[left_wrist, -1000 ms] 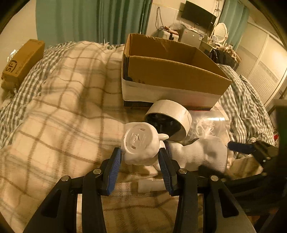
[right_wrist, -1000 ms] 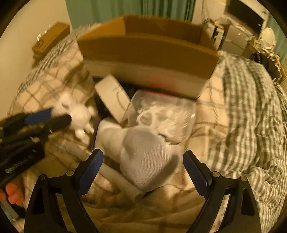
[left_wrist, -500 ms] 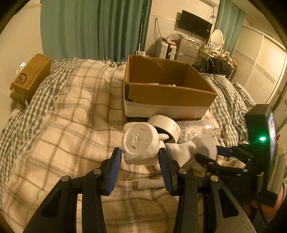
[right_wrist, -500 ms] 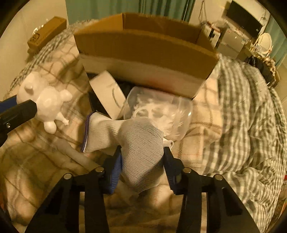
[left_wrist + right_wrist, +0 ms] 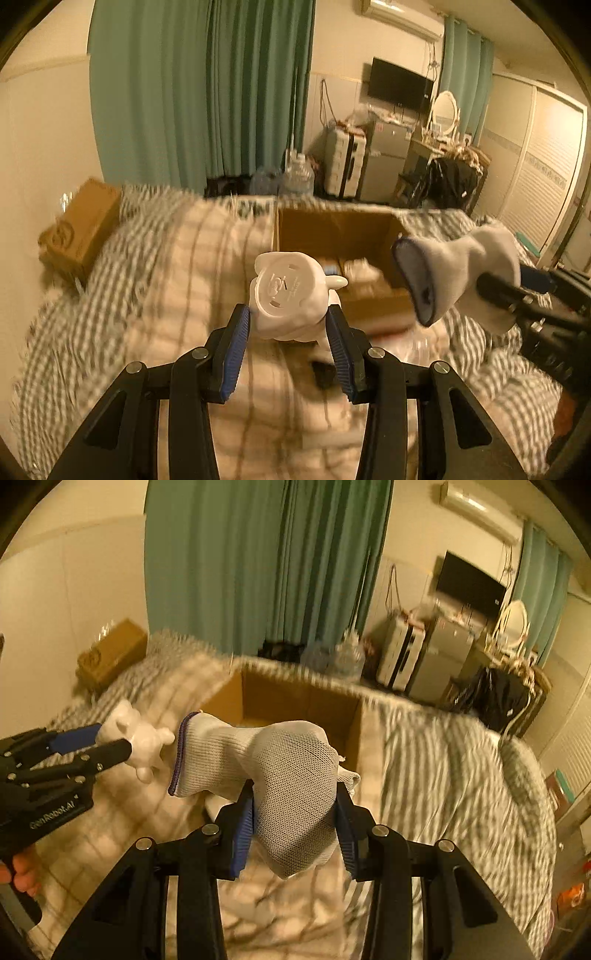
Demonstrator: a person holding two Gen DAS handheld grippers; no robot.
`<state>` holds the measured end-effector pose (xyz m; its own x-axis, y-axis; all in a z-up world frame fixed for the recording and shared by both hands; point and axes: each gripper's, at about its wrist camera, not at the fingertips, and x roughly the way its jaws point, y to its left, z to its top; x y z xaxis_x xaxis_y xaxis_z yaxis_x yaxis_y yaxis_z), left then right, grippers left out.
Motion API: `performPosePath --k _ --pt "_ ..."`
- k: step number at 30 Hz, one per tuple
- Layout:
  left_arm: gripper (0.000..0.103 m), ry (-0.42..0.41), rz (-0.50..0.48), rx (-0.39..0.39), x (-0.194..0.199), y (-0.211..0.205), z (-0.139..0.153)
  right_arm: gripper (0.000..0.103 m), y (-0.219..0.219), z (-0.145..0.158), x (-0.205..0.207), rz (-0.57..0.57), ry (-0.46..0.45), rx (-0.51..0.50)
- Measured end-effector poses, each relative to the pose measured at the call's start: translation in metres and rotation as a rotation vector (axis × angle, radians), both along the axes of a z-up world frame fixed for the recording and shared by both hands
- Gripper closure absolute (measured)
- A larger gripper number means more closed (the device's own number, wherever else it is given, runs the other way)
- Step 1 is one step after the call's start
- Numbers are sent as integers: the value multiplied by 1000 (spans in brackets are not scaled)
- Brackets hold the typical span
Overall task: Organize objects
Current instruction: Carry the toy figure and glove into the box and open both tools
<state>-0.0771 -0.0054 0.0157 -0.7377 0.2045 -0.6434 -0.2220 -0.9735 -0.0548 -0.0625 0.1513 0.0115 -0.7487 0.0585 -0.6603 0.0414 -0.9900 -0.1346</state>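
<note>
My left gripper (image 5: 290, 325) is shut on a white plastic animal figure (image 5: 288, 291), held in the air in front of an open cardboard box (image 5: 354, 306) on the bed. The figure also shows in the right wrist view (image 5: 142, 738). My right gripper (image 5: 295, 812) is shut on a white sock with a purple-edged cuff (image 5: 280, 775), held up near the box (image 5: 351, 720). In the left wrist view the sock (image 5: 454, 273) hangs to the right of the figure. Items lie inside the box, blurred.
The bed is covered by a plaid blanket (image 5: 177, 295) and a checked quilt (image 5: 443, 768). A brown carton (image 5: 81, 229) lies at the bed's left edge by the wall. Green curtains (image 5: 207, 92), a suitcase and a cluttered dresser stand beyond.
Both grippers have risen off the bed with their loads and moved toward the box. The right gripper closed on the sock about a second ago. The tape roll and bag are out of sight.
</note>
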Motion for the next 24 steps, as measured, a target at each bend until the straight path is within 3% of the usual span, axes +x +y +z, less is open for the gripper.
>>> performPosePath --k 6,11,16,24 --pt "60 46 8 10 -38 4 24 64 8 44 -30 0 75 4" --pt "60 54 6 11 -70 11 23 64 14 53 -64 -4 98 -1" --pt "60 35 1 3 -102 20 0 64 21 37 -98 -9 80 -16" --pt "60 -30 -35 -14 -141 39 -50 65 40 -17 -146 -31 3 -50"
